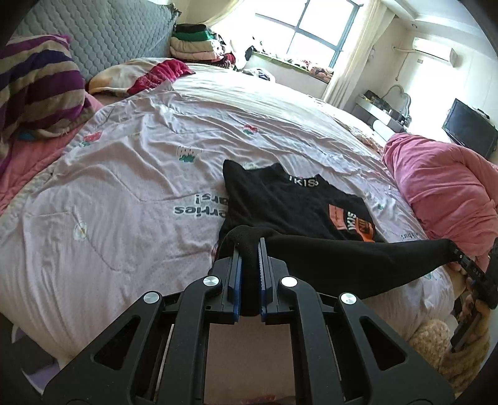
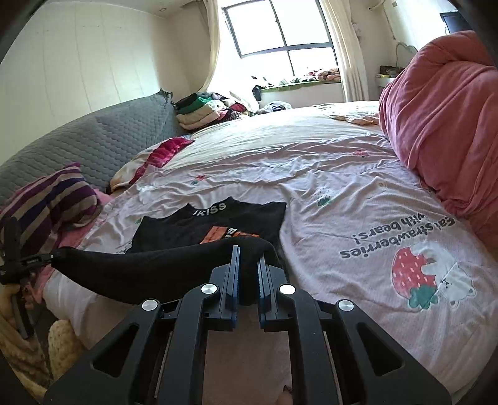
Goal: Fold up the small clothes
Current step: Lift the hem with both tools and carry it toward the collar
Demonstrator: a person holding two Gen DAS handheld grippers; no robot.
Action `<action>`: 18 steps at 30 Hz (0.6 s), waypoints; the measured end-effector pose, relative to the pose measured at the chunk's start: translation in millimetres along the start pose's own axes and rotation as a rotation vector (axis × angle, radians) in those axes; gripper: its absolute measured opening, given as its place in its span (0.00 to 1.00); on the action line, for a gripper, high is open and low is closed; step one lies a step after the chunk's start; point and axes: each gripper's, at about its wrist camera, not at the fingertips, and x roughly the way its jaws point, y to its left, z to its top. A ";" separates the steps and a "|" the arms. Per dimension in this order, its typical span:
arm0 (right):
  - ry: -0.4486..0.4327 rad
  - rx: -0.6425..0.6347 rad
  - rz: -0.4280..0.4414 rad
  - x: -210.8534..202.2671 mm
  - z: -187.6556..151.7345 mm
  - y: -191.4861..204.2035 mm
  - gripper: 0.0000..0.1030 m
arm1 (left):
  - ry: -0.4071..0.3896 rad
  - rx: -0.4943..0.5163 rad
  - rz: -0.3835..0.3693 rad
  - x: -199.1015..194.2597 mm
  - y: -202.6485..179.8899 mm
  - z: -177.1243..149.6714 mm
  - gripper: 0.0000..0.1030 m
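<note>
Left gripper (image 1: 249, 249), bottom centre of the left wrist view: jaws are clamping a bunched corner of the black T-shirt (image 1: 295, 202). Right gripper (image 2: 249, 254), bottom centre of the right wrist view: jaws are pinching the other corner of the same hem. Between the two grips the hem is stretching as a raised black band, running toward the right edge of the left view and the left edge of the right view.

The rest of the shirt is lying flat on the bed (image 1: 124, 174), mid-frame, near the bed's front edge; collar lettering and orange print are facing up. The lifted hem is hanging over the print's near part.

Open bed surface is lying left of the shirt in the left view and right of it in the right view, and continuing beyond the collar toward the window (image 2: 280, 28).

Limits: pink duvet (image 2: 445, 124) is bulking up at the right side; striped pillow (image 1: 37, 87) and grey headboard (image 2: 93, 137) are closing the left side. Folded clothes pile (image 1: 196, 43) is sitting at the far corner, upper centre.
</note>
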 end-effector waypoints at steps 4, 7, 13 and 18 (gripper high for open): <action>-0.011 -0.018 -0.038 6.9 3.3 2.6 0.08 | -0.011 -0.004 -0.001 3.9 -1.4 6.6 0.03; -0.020 -0.043 -0.066 12.5 5.6 6.6 0.08 | -0.029 0.004 0.022 6.2 -3.4 11.3 0.03; -0.029 -0.038 -0.077 24.2 13.7 4.7 0.08 | -0.047 0.024 0.043 13.5 -9.3 21.0 0.03; -0.040 -0.023 -0.075 34.5 21.7 1.5 0.08 | -0.058 0.022 0.050 21.8 -10.7 30.3 0.03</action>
